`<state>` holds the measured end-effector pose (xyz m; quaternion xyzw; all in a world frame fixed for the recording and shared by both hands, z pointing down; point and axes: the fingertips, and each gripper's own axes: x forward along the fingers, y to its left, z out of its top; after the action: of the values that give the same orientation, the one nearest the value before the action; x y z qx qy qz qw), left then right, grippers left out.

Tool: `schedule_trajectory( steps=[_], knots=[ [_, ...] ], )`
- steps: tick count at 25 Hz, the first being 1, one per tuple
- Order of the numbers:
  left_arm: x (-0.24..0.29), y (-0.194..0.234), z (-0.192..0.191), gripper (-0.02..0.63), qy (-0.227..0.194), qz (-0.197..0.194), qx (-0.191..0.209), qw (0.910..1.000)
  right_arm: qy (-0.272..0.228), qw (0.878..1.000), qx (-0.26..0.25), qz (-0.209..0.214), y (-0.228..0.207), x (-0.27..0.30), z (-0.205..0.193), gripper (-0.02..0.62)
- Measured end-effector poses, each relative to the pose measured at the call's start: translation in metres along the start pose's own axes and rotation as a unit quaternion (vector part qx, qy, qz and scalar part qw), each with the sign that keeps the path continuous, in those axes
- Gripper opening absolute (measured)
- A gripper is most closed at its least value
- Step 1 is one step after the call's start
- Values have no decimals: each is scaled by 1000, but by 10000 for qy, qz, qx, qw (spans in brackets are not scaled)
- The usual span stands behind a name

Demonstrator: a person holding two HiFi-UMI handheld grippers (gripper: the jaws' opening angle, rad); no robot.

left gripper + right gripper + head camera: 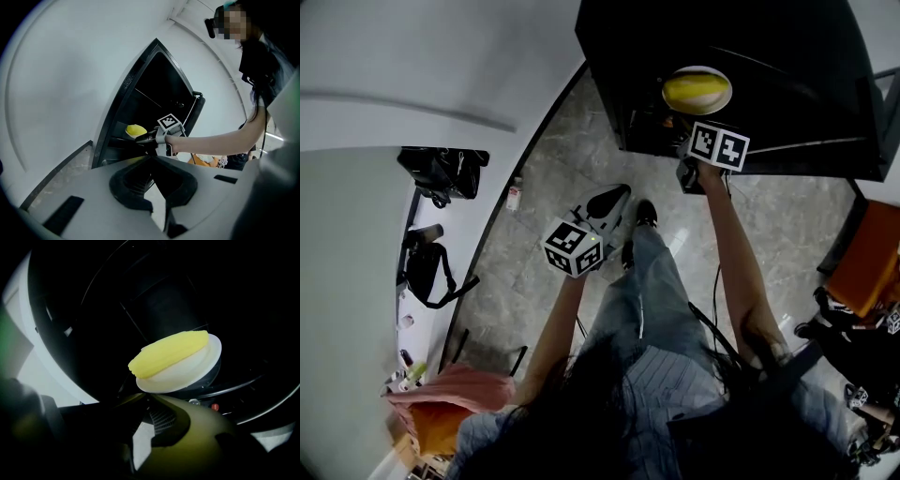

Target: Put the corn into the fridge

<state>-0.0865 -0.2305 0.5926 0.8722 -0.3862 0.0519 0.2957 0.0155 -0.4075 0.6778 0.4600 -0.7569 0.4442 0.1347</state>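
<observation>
A yellow corn cob [169, 353] lies on a small white plate [199, 369]. My right gripper [145, 397] is shut on the plate's near rim and holds it at the mouth of the dark fridge [154, 296]. In the head view the corn [696, 89] and its plate [722, 101] sit just inside the open black fridge [787, 84], beyond the right gripper [686, 120]. My left gripper [614, 199] hangs lower over the floor, shut and empty. In the left gripper view its tips [153, 157] meet, and the corn [136, 130] shows ahead in the fridge [154, 93].
Grey stone floor [544, 169] lies in front of the fridge. A white counter at the left carries black bags [441, 172]. A small bottle [515, 197] stands by its edge. An orange object [867, 258] is at the right, a pink cloth [441, 398] at the lower left.
</observation>
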Motion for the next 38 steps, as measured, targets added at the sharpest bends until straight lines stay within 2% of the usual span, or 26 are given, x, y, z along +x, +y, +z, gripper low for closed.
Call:
schedule_trajectory(
  steps=[4,9,20,28,38],
  knots=[
    [0,0,1,8,-8,13,16,10000,27,10000,16,13,1,0,2,29],
    [-2,-3,4,8,-46,-23,40,10000,-23,9995,-287,-129,2,-9,2,29],
    [-24,-22,12,8,-146,31,63,9999,-57,9983,-576,54,41,-60,-18,29],
    [-53,-43,15,8,-271,82,55,9996,-84,9985,-372,399,84,-109,-44,28],
    [-99,-81,-6,8,-200,70,-23,9998,-239,9970,-231,694,134,-179,-73,29]
  ],
)
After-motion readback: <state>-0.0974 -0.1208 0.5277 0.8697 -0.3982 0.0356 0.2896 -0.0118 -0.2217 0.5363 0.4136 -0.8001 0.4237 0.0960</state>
